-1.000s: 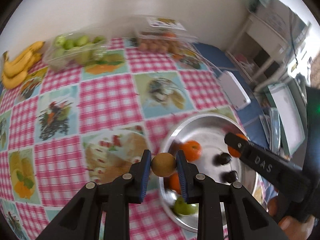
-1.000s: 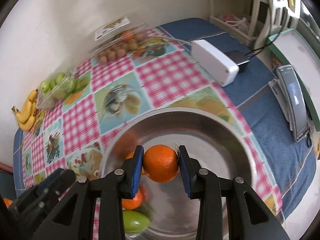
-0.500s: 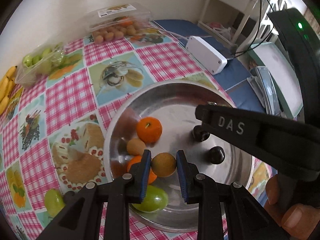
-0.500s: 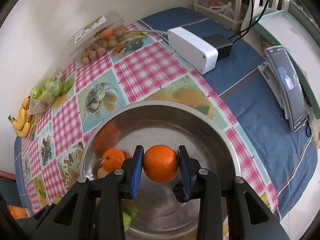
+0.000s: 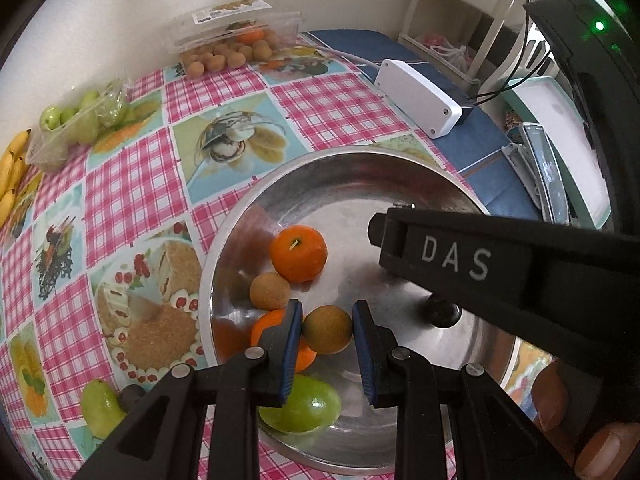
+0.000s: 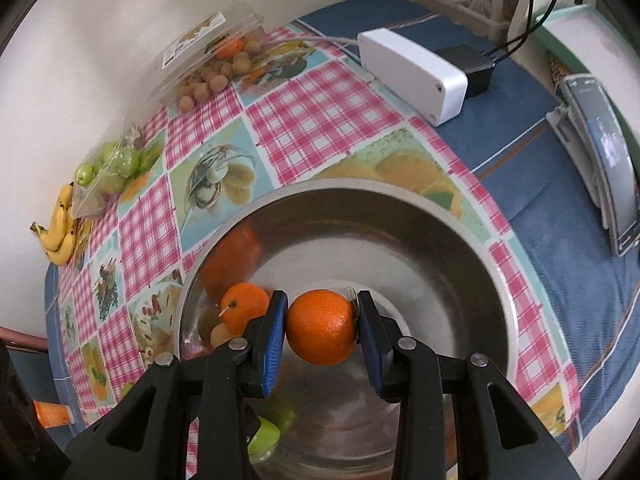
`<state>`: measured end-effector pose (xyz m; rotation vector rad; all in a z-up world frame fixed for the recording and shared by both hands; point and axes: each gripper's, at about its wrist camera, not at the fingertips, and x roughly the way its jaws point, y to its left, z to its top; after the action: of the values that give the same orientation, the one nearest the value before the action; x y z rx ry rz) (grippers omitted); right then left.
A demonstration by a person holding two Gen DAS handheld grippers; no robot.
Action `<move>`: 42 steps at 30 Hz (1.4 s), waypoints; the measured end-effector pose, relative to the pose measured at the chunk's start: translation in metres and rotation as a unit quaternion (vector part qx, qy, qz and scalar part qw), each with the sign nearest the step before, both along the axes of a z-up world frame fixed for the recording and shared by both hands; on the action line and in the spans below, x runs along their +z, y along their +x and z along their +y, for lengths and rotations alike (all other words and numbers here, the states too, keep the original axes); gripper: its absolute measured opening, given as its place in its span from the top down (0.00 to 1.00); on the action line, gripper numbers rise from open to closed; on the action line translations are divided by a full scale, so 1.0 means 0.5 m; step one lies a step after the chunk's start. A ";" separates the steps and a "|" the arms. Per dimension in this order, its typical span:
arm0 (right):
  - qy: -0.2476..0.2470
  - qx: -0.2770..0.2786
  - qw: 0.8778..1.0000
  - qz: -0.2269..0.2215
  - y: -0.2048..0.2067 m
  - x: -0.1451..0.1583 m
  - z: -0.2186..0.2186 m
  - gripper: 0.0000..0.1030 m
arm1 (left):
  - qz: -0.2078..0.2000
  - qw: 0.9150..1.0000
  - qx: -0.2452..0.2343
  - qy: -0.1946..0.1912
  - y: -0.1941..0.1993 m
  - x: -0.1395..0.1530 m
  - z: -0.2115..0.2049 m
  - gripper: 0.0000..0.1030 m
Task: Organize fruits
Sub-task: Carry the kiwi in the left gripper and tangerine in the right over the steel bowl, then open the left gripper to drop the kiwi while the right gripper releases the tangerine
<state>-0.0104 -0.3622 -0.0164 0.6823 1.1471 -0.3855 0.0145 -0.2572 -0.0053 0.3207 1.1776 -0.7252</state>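
Both claws carry fruit over the steel bowl (image 5: 240, 216): the left gripper (image 5: 327, 334) is clamped on a small brown longan (image 5: 327, 330), and the right gripper (image 6: 322, 330) is clamped on a mandarin (image 6: 321, 326), each held above the bowl floor with nothing let go yet. Judging by what lies inside, the sorting is partly done: a stemmed mandarin (image 5: 298, 253), a second longan (image 5: 270, 291), another orange fruit (image 5: 276, 338) half hidden behind the left pad, and a green fruit (image 5: 300, 408) sit bunched on the bowl's left side. Plenty seems left, since an open clamshell of longans (image 5: 236, 46), a tray of green fruits (image 5: 76, 120) and a bunch of bananas (image 5: 10, 176) stand along the far wall, and one green fruit (image 5: 100, 404) lies on the checked tablecloth (image 5: 132, 184) just outside the rim. Free room is on the bowl's bare right half, which suits the mandarin. On the left side the longan hangs just beside the piled fruit, and the right tool's arm crosses close over the bowl, so the two tools could likely knock together. A white box (image 6: 412, 74) sits well beyond the far rim.
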 end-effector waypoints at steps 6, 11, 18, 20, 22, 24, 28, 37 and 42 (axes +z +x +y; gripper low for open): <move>0.008 -0.001 1.000 0.006 0.002 -0.005 0.004 0.64 | 0.004 1.000 0.005 -0.004 0.006 -0.004 0.002 0.73; 0.010 -0.003 1.000 0.008 0.002 -0.006 0.007 0.64 | 0.008 1.000 0.007 -0.007 0.010 -0.005 0.004 0.73; 0.011 -0.005 1.000 0.008 0.001 -0.004 0.006 0.64 | 0.010 1.000 0.008 -0.008 0.011 -0.005 0.004 0.73; 0.012 -0.007 1.000 0.008 0.001 -0.004 0.005 0.64 | 0.012 1.000 0.009 -0.009 0.011 -0.005 0.005 0.73; 0.014 -0.010 1.000 0.007 0.000 -0.003 0.004 0.64 | 0.012 1.000 0.009 -0.009 0.011 -0.005 0.004 0.73; 0.016 -0.011 1.000 0.004 -0.001 -0.002 0.004 0.64 | 0.013 1.000 0.009 -0.009 0.011 -0.005 0.004 0.73; 0.013 -0.010 1.000 -0.003 -0.001 0.008 0.004 0.64 | 0.016 1.000 0.008 -0.011 0.011 -0.006 0.004 0.72; 0.007 -0.016 1.000 -0.014 -0.006 0.022 -0.001 0.64 | 0.029 0.999 0.007 -0.020 0.010 -0.002 0.003 0.69; 0.005 -0.018 1.000 -0.019 -0.008 0.027 -0.004 0.64 | 0.029 0.999 0.008 -0.024 0.011 0.004 0.006 0.53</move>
<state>-0.0146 -0.3643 -0.0029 0.7168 1.1032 -0.3960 0.0199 -0.2542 -0.0035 0.2510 1.2144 -0.7511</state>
